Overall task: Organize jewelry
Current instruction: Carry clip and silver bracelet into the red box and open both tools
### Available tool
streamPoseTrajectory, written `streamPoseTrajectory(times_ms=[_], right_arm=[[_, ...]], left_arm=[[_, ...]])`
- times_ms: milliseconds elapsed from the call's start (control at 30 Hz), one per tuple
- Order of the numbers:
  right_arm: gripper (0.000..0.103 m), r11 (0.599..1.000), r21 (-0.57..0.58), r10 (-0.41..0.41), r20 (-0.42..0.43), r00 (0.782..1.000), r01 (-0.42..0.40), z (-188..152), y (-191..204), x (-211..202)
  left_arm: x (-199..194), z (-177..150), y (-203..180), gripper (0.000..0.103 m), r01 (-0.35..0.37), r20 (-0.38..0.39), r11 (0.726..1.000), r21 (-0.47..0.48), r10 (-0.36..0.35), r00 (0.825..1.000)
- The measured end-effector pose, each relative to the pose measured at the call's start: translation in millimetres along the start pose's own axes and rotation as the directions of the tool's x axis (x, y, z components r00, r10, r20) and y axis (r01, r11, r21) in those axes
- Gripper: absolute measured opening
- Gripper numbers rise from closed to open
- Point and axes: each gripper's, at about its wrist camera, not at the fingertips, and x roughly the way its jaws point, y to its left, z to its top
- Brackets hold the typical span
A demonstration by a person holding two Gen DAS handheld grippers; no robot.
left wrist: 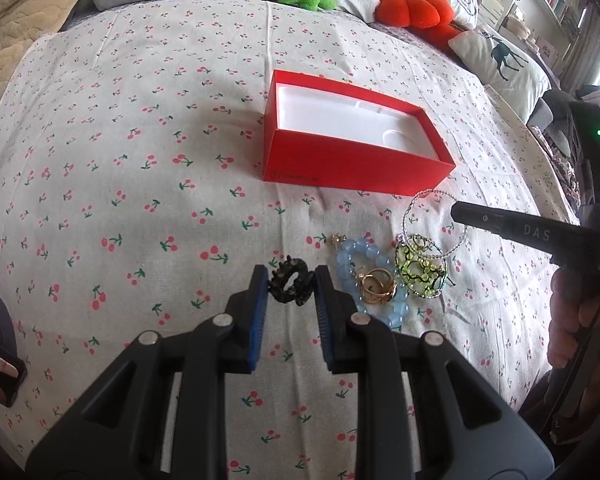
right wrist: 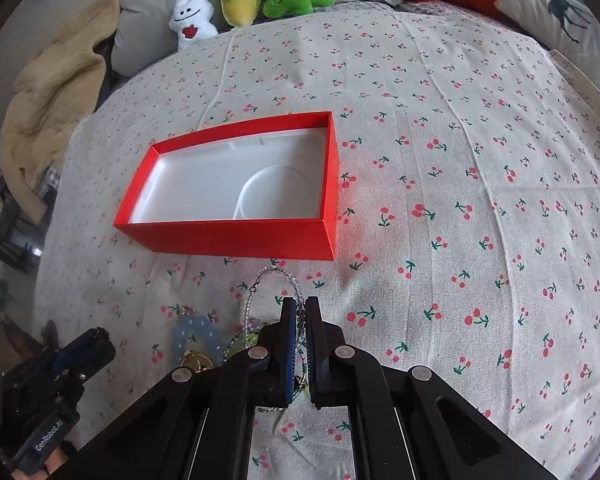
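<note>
**Both grippers clamped on jewelry beside the red box**

The left gripper [left wrist: 291,280] points steeply down at the bed, its blue pads pinching a black ring [left wrist: 292,285] between them. The right gripper [right wrist: 300,312] also tilts steeply down, its jaws squeezed almost together on a clear beaded chain [right wrist: 274,280] that loops out ahead of the tips. A hand [left wrist: 572,320] grips the right tool's handle at the frame edge.

Just beside the left jaws lie a blue bead bracelet [left wrist: 356,260], a gold ring [left wrist: 378,286] and a green pendant [left wrist: 420,274]. The red box [left wrist: 352,168] stands open just beyond the pile on the cherry-print sheet [left wrist: 140,160].

The right tool's finger reads "DAS"; the left tool's body reads "GenRobot.AI". Faint lettering on the box wall is unreadable.
</note>
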Motion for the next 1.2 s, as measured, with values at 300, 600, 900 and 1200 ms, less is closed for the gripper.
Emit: streamPoseTrajectory(times_ms=[300, 600, 900, 1200], right_arm=[[0.004, 0.999, -0.031, 0.022, 0.077, 0.997, -0.02, 6, 16, -42], [0.004, 0.998, -0.045, 0.053, 0.129, 0.99, -0.048, 37, 37, -62], [0.004, 0.986, -0.044, 0.163, 0.122, 0.979, -0.159, 72, 43, -34], [0.004, 0.991, -0.012, 0.136, 0.039, 0.99, -0.135, 83, 18, 25]], left_arm=[[-20, 23, -13, 0.025, 0.04, 0.041, 0.999, 0.022, -0.041, 0.998], [-6, 70, -15, 0.025, 0.118, 0.059, 0.992, 0.051, -0.121, 0.991], [38, 101, -18, 0.025, 0.154, 0.061, 0.987, 0.05, -0.157, 0.986], [73, 105, -22, 0.025, 0.055, 0.041, 0.992, 0.114, -0.06, 0.997]])
